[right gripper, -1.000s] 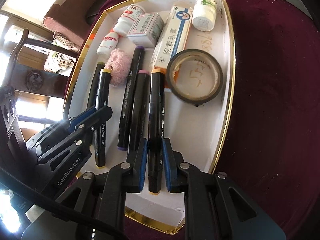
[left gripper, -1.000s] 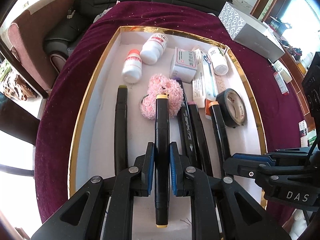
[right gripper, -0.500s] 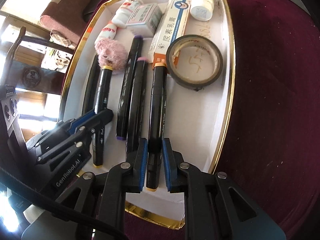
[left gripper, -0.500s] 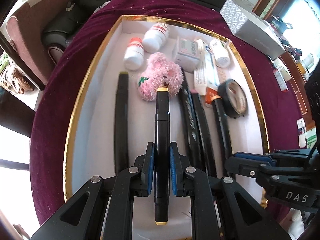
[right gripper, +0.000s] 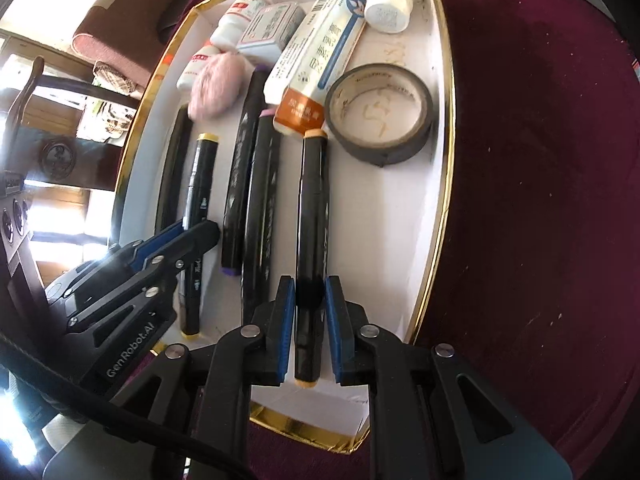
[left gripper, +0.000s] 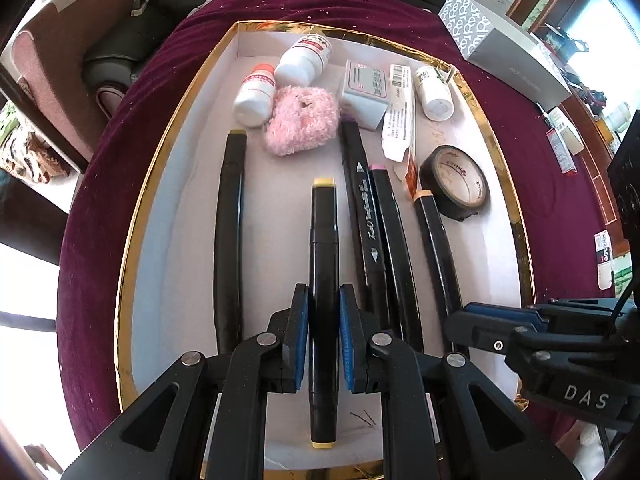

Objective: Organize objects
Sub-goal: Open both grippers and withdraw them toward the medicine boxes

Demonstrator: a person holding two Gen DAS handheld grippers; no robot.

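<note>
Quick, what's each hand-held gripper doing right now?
Left hand-held gripper: shut on the yellow-capped marker.
Right hand-held gripper: shut on the orange-capped marker.

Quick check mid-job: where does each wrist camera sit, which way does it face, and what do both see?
Left wrist: behind the left gripper, facing steeply down into the gold-rimmed tray; it clamps the yellow-capped marker.
Right wrist: behind the right gripper, also facing down; it clamps the orange-capped marker.
Shared: tray, tape roll, pink fluffy toy, each other's gripper.
</note>
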